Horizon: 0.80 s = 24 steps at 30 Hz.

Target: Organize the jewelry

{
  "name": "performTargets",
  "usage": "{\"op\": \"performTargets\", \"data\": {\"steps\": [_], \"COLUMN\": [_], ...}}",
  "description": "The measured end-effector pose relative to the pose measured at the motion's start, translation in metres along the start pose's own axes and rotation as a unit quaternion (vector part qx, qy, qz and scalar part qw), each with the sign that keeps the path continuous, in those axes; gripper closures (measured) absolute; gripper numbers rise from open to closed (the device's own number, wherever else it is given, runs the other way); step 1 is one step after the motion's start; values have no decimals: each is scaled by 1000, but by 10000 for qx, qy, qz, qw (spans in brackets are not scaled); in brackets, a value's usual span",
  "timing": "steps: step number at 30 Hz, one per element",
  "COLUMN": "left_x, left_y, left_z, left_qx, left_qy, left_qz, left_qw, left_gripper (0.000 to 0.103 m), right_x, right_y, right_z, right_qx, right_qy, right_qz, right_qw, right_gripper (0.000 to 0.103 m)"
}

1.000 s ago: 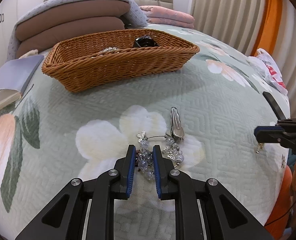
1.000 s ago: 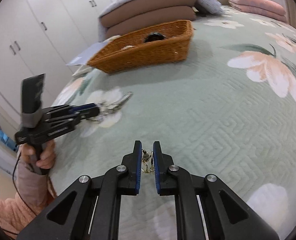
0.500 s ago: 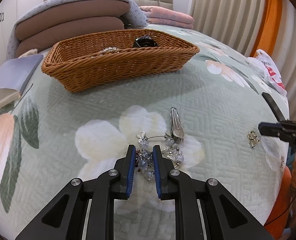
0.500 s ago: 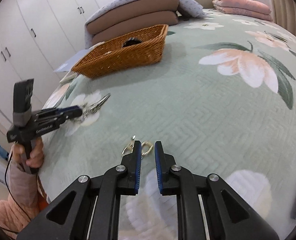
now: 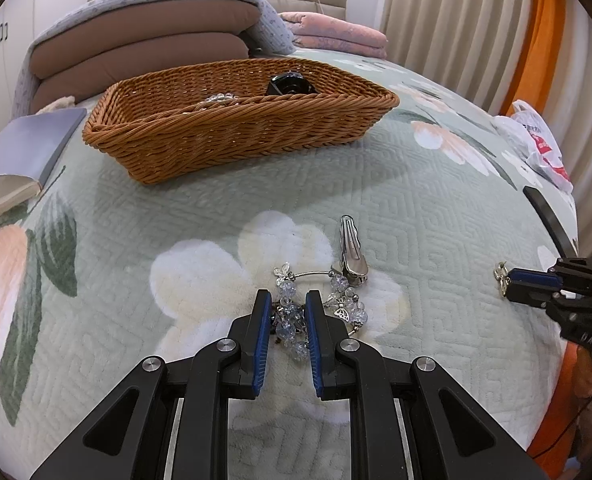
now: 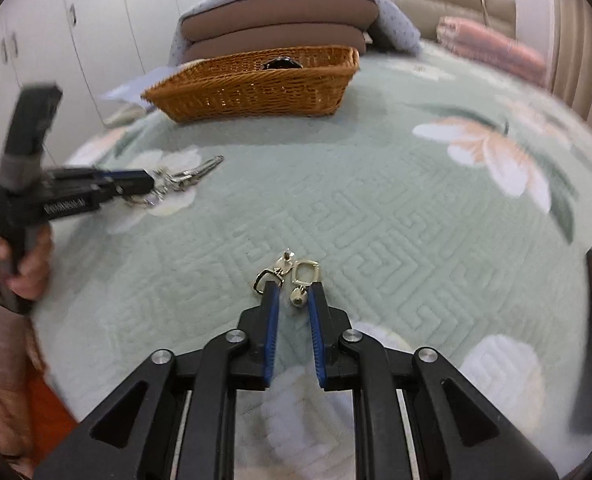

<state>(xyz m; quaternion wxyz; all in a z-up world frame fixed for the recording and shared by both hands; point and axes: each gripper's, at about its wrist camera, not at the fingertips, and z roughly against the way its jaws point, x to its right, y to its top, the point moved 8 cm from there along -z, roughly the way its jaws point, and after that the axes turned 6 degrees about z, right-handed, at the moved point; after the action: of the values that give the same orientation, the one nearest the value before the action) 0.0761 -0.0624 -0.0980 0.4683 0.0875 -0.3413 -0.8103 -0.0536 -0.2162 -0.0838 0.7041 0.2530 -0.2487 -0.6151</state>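
The left gripper straddles the beaded bracelet on the bedspread, jaws narrowly parted around the beads; a firm grip cannot be confirmed. The right gripper is slightly open around the gold earrings lying on the bedspread. The silver hair clip touches the bracelet. The wicker basket stands well apart
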Motion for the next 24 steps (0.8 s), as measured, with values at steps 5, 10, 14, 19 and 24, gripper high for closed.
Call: {"op": "performTargets", "data": {"steps": [5,10,14,19,24], "left_x": [0,-1,-1,3,4], "left_y": [0,0,-1,-1,1], "left_z": [0,0,2,0,0], "left_qx": [1,-5,-55,-56,-16], "left_qy": [-2,-14,-125,-19,39], "left_qz": [3,8,24,-81,-79], "left_qw": [10000,10000,9999,9999,10000], "left_gripper": [86,86,85,85,95], "right_x": [0,-2,-4,-1,6], "right_y": [3,-5,-6,-1,4], "right_z": [-3,1,2,-1,8], "right_qx": [164,165,230,310,382], "right_qy": [-302,-368,-400,-418,-133], "right_qz": [2,202,170,124,-198], "right_qw": [9994,9990,9988,9986,9990], "right_gripper": [79,79,80,91,91]}}
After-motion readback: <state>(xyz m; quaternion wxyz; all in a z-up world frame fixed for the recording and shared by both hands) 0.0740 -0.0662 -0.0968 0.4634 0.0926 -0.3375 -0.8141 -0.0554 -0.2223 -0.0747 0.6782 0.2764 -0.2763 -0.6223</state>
